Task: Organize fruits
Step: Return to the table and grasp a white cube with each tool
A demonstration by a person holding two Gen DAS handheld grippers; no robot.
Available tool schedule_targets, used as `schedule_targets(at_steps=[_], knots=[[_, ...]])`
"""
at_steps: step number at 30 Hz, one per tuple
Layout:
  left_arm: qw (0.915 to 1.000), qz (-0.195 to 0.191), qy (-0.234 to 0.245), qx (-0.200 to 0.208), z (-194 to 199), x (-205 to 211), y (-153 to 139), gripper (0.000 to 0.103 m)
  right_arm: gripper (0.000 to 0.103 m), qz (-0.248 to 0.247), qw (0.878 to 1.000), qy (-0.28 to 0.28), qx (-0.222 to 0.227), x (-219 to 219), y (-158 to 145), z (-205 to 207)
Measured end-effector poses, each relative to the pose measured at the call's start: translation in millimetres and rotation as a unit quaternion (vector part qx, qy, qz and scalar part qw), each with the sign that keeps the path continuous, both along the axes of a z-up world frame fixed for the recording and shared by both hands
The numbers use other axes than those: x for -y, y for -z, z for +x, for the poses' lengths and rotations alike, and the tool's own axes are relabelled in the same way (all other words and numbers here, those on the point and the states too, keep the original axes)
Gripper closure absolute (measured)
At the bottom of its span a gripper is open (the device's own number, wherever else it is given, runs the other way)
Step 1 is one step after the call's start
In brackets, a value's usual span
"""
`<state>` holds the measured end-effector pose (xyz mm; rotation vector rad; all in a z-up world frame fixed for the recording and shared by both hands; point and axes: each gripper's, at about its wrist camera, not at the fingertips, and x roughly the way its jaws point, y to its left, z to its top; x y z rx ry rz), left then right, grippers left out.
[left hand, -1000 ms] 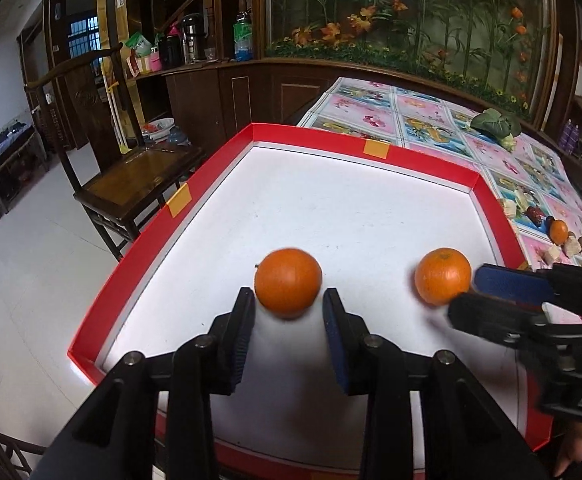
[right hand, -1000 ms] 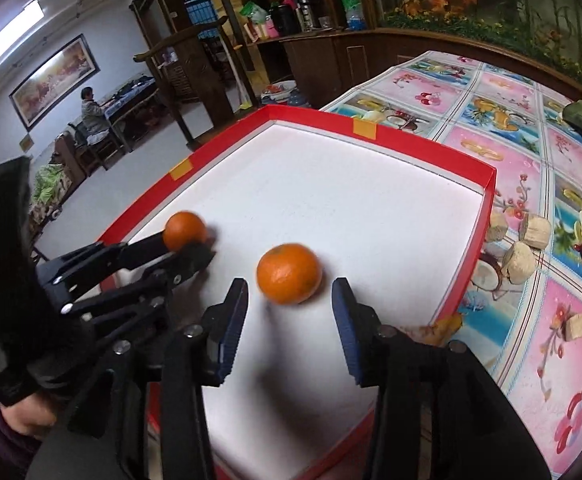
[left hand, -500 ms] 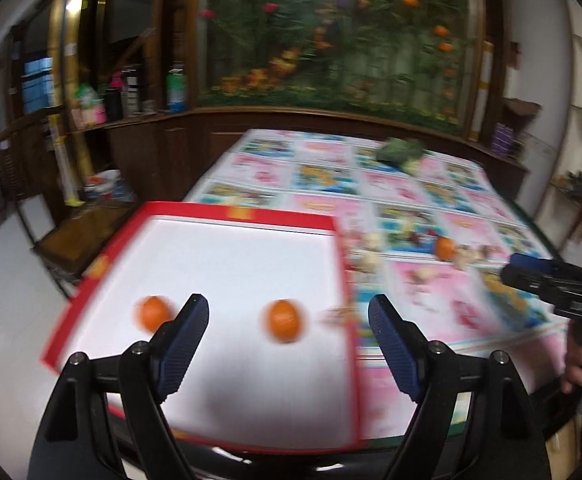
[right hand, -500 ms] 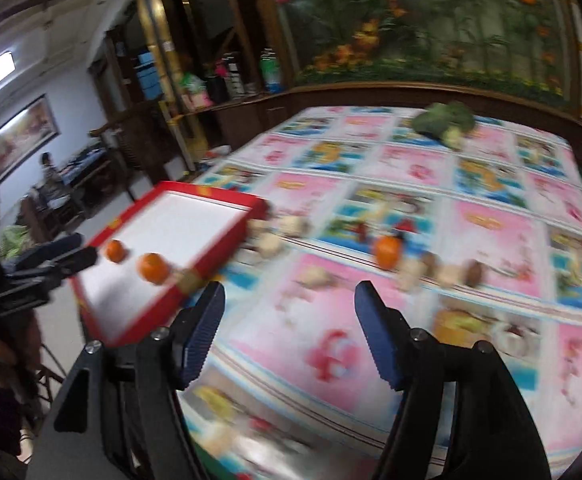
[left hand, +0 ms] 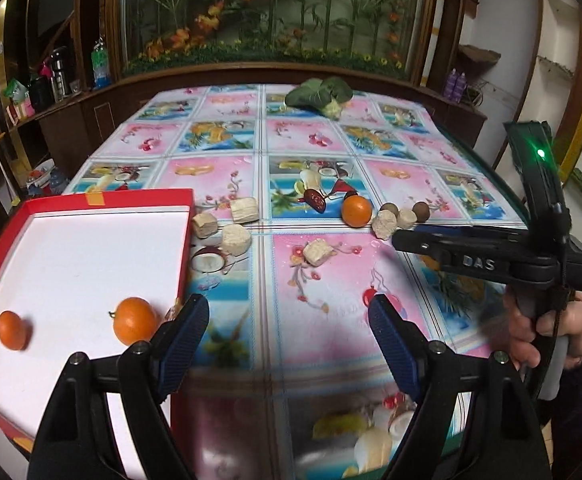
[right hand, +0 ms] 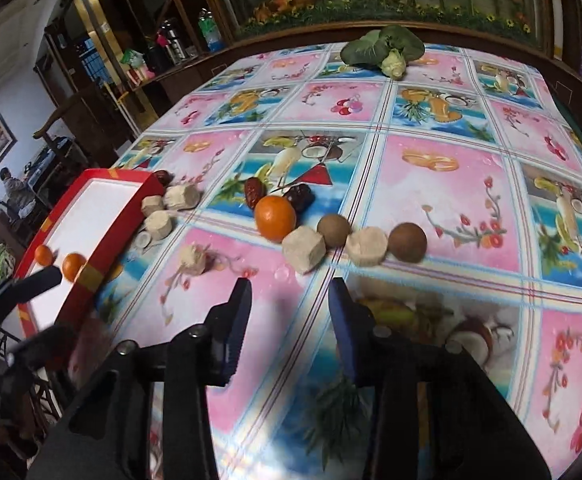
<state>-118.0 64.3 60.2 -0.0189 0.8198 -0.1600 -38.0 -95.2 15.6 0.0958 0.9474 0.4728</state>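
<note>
Lettering: "DAS" in pale capitals on the side of the right gripper (left hand: 401, 240), read in the left wrist view only; a green light glows on the unit above it. No other legible writing.

Tray (left hand: 187, 216), red rim, white floor, at the table's left edge. Holds two oranges: one (left hand: 135, 320) near the tray's right wall, one (left hand: 11, 330) toward its left side, well apart from each other.

Third orange (right hand: 275, 217), on the fruit-print tablecloth (right hand: 443, 208), outside the tray. Touching or just beside it: two dark red dates (right hand: 253, 196), a pale chunk (right hand: 303, 249).

Row continuing right from that chunk: brown round fruit (right hand: 333, 230), second pale chunk (right hand: 367, 246), second brown round fruit (right hand: 407, 242).

Left gripper (left hand: 289, 344): fingers spread wide, holding nothing, above the tablecloth just right of the tray.

Right gripper, own view (right hand: 289, 312): fingers parted, nothing between them, low over the cloth near the pale chunk.

Shown in left view only: the person's right hand (left hand: 547, 332) on the gripper handle. Shown in right view only: a seated person (right hand: 11, 192) in the far room. Leafy green vegetable (right hand: 387, 50) at the table's far end, in both views.
</note>
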Motion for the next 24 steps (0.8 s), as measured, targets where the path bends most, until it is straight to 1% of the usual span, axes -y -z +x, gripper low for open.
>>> schedule_targets(at_steps=[4, 7, 10, 11, 14, 15, 17, 19, 21, 22, 24], knots=[[0.9998, 0.015, -0.002, -0.01, 14, 8, 7, 0.021, 0.064, -0.009, 1.0, 0.008, -0.003, -5, 10, 17], [0.9996, 0.021, -0.005, -0.02, 26, 13, 14, 0.021, 0.067, -0.018, 1.0, 0.008, 0.009, -8, 11, 19], [0.9992, 0.028, -0.003, -0.028, 38, 20, 23, 0.022, 0.068, -0.017, 1.0, -0.001, 0.017, -8, 11, 19], [0.9991, 0.03, -0.004, -0.031, 42, 22, 26, 0.022, 0.071, -0.02, 1.0, -0.002, 0.019, -7, 11, 19], [0.9989, 0.029, -0.001, -0.037, 53, 27, 33, 0.023, 0.073, -0.02, 1.0, -0.007, 0.023, -6, 12, 19], [0.9988, 0.031, -0.002, -0.037, 58, 30, 35, 0.024, 0.073, -0.022, 0.999, -0.009, 0.025, -6, 11, 19], [0.9987, 0.027, 0.003, -0.043, 64, 33, 37, 0.034, 0.073, -0.016, 1.0, -0.011, 0.023, -4, 11, 19], [0.9987, 0.026, 0.008, -0.044, 69, 35, 39, 0.039, 0.073, 0.0, 1.0, -0.009, 0.013, 0, 11, 20], [0.9985, 0.023, 0.011, -0.049, 73, 38, 42, 0.047, 0.073, 0.016, 1.0, 0.001, 0.005, 8, 10, 22], [0.9984, 0.018, 0.016, -0.052, 74, 39, 44, 0.052, 0.073, 0.024, 1.0, 0.007, 0.005, 12, 9, 22], [0.9986, 0.021, 0.02, -0.044, 73, 41, 44, 0.057, 0.073, 0.036, 0.999, 0.014, 0.008, 18, 6, 22]])
